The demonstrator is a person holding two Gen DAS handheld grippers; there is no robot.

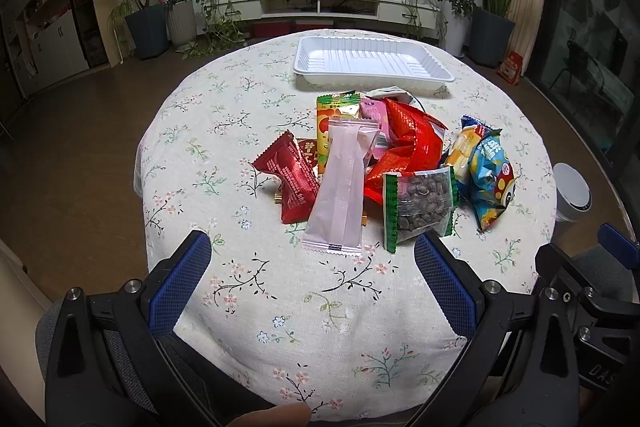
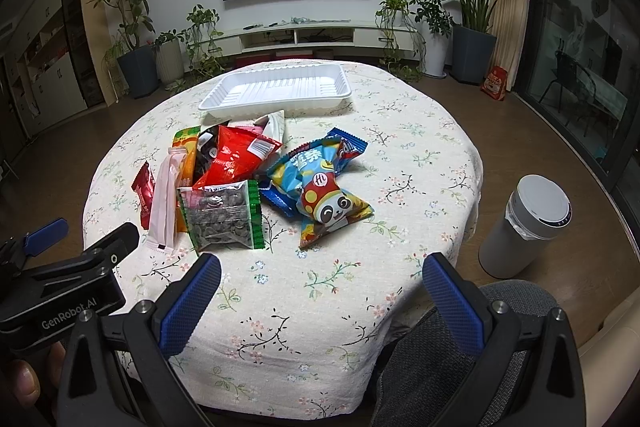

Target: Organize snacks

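Both my tools spread wide, holding nothing, near the snack heap mid-worktop.
Left tool [image 1: 312, 251] and right tool [image 2: 320, 275] face light, crinkly, slippery packets [image 1: 360, 163]; I'd pinch the pink sachet [image 1: 340, 187] by its sealed end, toward the white tray [image 1: 372, 61].

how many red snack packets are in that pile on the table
2: a dark red packet at the pile's left edge, a bright red bag in its middle. Others may be buried underneath.
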